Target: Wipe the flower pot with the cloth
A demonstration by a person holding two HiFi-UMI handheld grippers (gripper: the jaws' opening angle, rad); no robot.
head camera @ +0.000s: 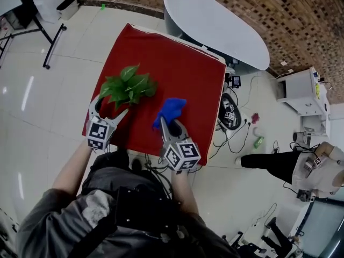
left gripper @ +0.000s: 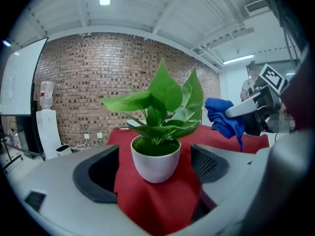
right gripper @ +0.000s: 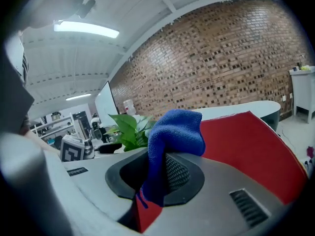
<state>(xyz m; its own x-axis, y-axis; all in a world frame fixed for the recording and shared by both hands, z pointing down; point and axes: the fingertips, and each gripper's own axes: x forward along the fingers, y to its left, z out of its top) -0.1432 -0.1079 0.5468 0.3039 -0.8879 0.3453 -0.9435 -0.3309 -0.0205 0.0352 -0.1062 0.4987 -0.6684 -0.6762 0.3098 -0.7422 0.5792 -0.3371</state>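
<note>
The person stands at the near edge of the bench [head camera: 185, 63], which is covered with a red cloth cover [head camera: 161, 52], and holds both arms forward over it. The left forearm [head camera: 72, 171] is bare and goes out straight from the body. Its tongs, the left tongs [head camera: 110, 107], point away from the person and a little downward, with the marker cube [head camera: 98, 135] on top, near the hand.

The jaws of the left tongs stand wide apart. In the left gripper view the white flower pot [left gripper: 155, 163] stands upright on the red cover in the gap between them. Red cover shows on both sides of the pot, so the pads do not touch it. The green plant [head camera: 128, 86] hides the pot in the head view. It is in the near left part of the bench.

The right arm [head camera: 180, 190] also goes forward, closer to the middle of the bench. The right tongs [head camera: 167, 125] point forward and slightly down, beside the plant but apart from it. Their jaws are closed on the blue cloth [right gripper: 172, 132]. The cloth is pinched between the pads, with a bunched part standing above the jaws and a short end hanging below. The cloth does not touch the pot or the leaves. It is to the right of them.
</note>
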